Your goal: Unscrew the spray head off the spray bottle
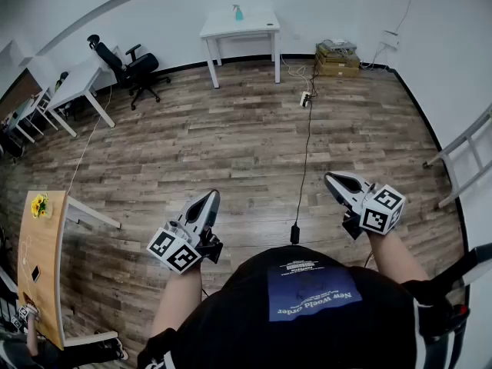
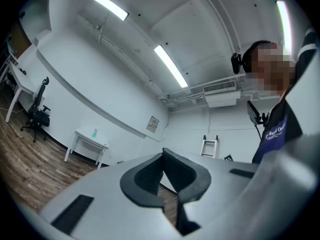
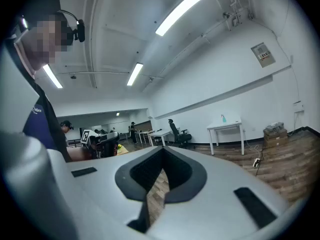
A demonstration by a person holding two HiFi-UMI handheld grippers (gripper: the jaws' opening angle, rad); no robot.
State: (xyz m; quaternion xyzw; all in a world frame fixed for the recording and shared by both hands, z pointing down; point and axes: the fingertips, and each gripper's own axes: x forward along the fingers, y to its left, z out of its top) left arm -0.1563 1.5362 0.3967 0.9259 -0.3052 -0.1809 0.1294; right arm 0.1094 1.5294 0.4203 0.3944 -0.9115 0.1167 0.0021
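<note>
Both grippers are closed tight with nothing between their jaws. The left gripper (image 1: 210, 197) and the right gripper (image 1: 332, 178) hang near the person's body, above the brown wood-plank floor (image 1: 231, 144). The small teal spray bottle (image 1: 237, 12) stands on the white bench (image 1: 257, 26) by the far wall, well apart from them. Best to walk up first, open the jaws and clamp the bottle's body with one gripper, then twist the head's collar with the other.
</note>
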